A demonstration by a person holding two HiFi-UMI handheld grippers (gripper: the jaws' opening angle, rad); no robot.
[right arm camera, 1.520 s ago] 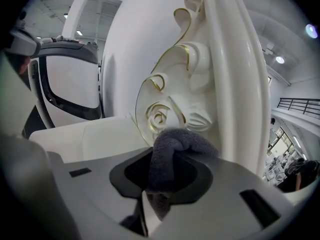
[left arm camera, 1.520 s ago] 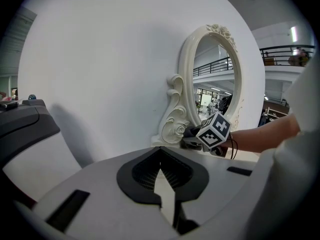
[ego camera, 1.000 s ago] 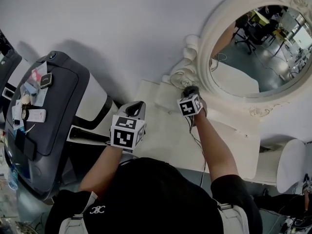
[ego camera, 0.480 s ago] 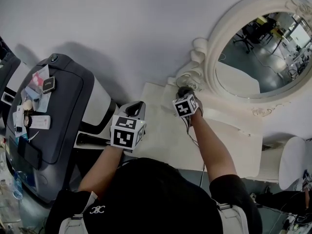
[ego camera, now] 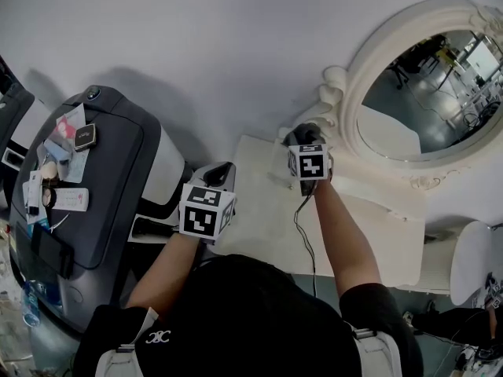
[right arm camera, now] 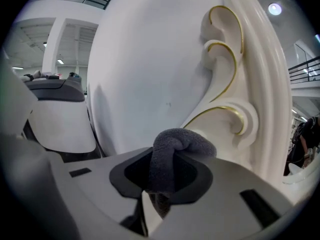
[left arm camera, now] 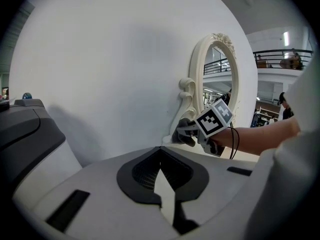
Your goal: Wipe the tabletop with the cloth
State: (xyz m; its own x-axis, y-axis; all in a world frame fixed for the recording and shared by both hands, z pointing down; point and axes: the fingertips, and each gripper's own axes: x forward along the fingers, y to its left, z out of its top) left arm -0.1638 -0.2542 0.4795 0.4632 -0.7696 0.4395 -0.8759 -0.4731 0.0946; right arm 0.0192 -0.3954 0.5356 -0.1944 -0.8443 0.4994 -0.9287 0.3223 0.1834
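In the head view my right gripper [ego camera: 305, 136] is shut on a dark grey cloth [ego camera: 306, 131]. It holds the cloth at the back of the cream tabletop [ego camera: 259, 218], by the foot of the ornate mirror frame [ego camera: 339, 93]. The right gripper view shows the cloth [right arm camera: 172, 156] bunched between the jaws of that gripper [right arm camera: 160, 184], close to the frame's gold-lined scrolls [right arm camera: 235, 109]. My left gripper [ego camera: 218, 177] hovers over the table's left edge, shut with nothing in it [left arm camera: 161, 176]. From the left gripper view the right gripper [left arm camera: 187, 133] and cloth [left arm camera: 181, 135] appear ahead.
An oval mirror [ego camera: 428, 85] leans on the white wall behind the table. A dark grey and white machine [ego camera: 86, 187] with several small items on top stands to the left. A white round stool [ego camera: 471, 265] is at the right. A black cable [ego camera: 302, 226] trails from the right gripper.
The right gripper with the cloth has shifted a little left, then back toward the wall by the mirror frame's foot. The left gripper has stayed put.
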